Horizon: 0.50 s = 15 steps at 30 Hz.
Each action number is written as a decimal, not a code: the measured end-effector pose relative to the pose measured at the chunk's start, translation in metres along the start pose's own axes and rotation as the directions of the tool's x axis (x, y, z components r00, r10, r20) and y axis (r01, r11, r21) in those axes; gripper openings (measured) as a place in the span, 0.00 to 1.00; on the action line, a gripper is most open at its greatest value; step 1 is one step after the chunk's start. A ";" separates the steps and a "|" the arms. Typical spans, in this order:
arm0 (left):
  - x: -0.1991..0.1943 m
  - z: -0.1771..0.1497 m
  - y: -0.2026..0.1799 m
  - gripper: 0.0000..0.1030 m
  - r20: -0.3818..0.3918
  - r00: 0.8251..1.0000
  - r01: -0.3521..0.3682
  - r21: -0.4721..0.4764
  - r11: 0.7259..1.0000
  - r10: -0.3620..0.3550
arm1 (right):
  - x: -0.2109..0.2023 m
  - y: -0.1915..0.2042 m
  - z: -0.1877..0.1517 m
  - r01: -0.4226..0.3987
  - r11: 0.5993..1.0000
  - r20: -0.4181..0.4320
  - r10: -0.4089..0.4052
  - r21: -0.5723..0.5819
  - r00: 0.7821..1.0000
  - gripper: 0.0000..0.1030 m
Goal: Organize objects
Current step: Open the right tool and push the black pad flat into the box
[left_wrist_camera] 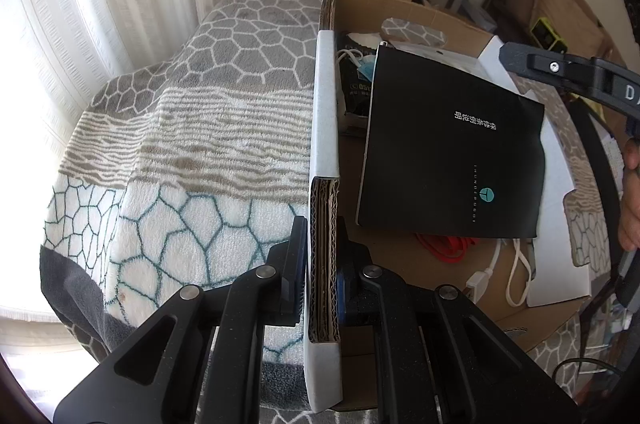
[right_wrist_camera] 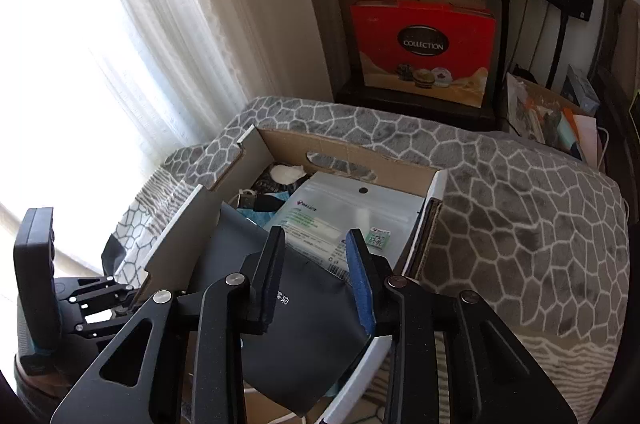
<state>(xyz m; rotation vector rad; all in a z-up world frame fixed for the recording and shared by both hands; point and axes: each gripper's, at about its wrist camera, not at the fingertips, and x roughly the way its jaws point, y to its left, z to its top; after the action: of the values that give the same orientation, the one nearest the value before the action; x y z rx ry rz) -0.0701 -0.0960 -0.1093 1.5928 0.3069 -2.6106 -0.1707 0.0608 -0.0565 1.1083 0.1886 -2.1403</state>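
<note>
left claw (left_wrist_camera: 323,288) is pinching the box wall (left_wrist_camera: 325,127), right claw (right_wrist_camera: 316,264) is spread wide over the black booklet (right_wrist_camera: 304,328), can't tell if it's touching

Blanket (left_wrist_camera: 208,127): grey with white honeycomb cells, beige-white wavy stripes, white band with teal cells, dark grey hem. Cardboard box (left_wrist_camera: 325,127): brown, white-faced walls. Booklet (left_wrist_camera: 452,147): black, white lettering, teal logo. Gift bag (right_wrist_camera: 424,47): red, black oval. Curtain (right_wrist_camera: 132,35): white.
</note>
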 end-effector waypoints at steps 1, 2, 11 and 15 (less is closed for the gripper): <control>0.000 0.000 -0.001 0.10 0.000 1.000 -0.001 0.001 1.000 0.001 | 0.004 0.003 -0.001 0.001 1.000 -0.010 -0.001 -0.010 1.000 0.28; 0.000 0.000 0.000 0.10 0.000 1.000 0.000 0.001 1.000 0.000 | 0.008 0.005 -0.003 0.000 1.000 -0.020 0.000 -0.021 1.000 0.27; 0.001 0.001 0.001 0.10 0.000 1.000 -0.002 0.001 1.000 0.002 | 0.020 0.025 -0.023 -0.028 0.992 -0.086 0.017 -0.122 0.996 0.25; 0.001 0.001 0.002 0.10 0.000 1.000 0.000 0.000 1.000 0.000 | 0.008 0.021 -0.023 -0.027 0.994 -0.059 0.021 -0.110 0.998 0.26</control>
<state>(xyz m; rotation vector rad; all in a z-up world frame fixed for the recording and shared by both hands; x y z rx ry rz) -0.0714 -0.0986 -0.1103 1.5933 0.3077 -2.6103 -0.1448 0.0511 -0.0731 1.1030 0.3160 -2.0520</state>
